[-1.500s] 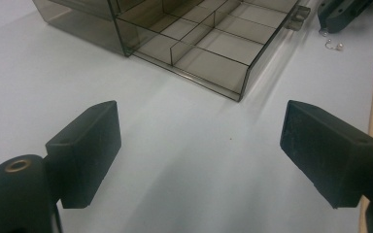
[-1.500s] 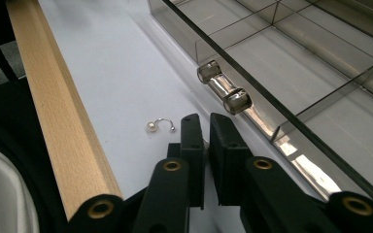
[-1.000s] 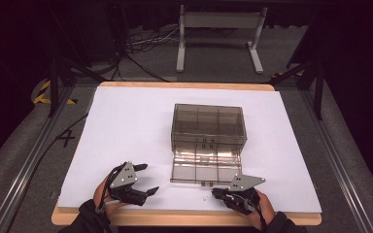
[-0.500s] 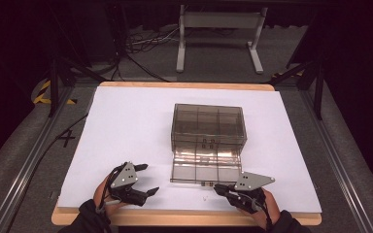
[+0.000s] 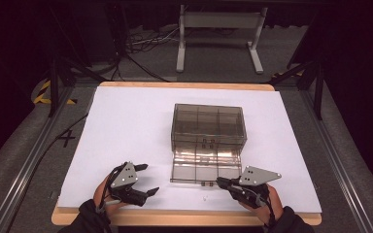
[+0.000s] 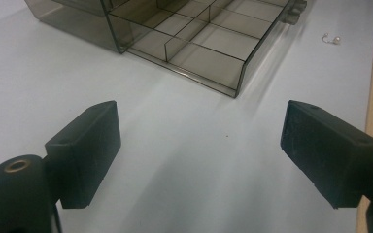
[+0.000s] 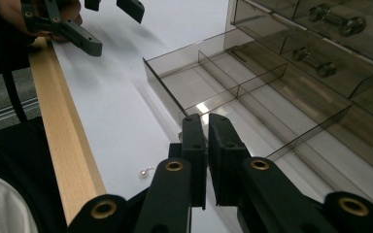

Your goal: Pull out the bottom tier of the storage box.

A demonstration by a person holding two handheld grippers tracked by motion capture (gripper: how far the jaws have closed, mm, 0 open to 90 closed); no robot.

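The drawer point(image 5: 205, 165) is pulled out of the smoky plastic box point(image 5: 209, 124) toward us, and its divided compartments look empty. A tiny bead-and-hook piece point(image 5: 204, 198), maybe an earring, lies loose on the white surface point(image 5: 126, 126) just in front of the drawer.

Our right hand-held gripper point(image 5: 219, 181) sits at the drawer's front right corner with its jaws pinched nearly together. We can't see anything between them.

Our guess is that the little piece goes in the drawer next. We'd open that gripper a touch and come straight down over the bead. Pinch the bead rather than the thin hook, or it'll skitter off.

The left hand-held gripper point(image 5: 149, 178) is spread wide and holding nothing, well off to the left. It could brace the box if the drawer wants to slide.
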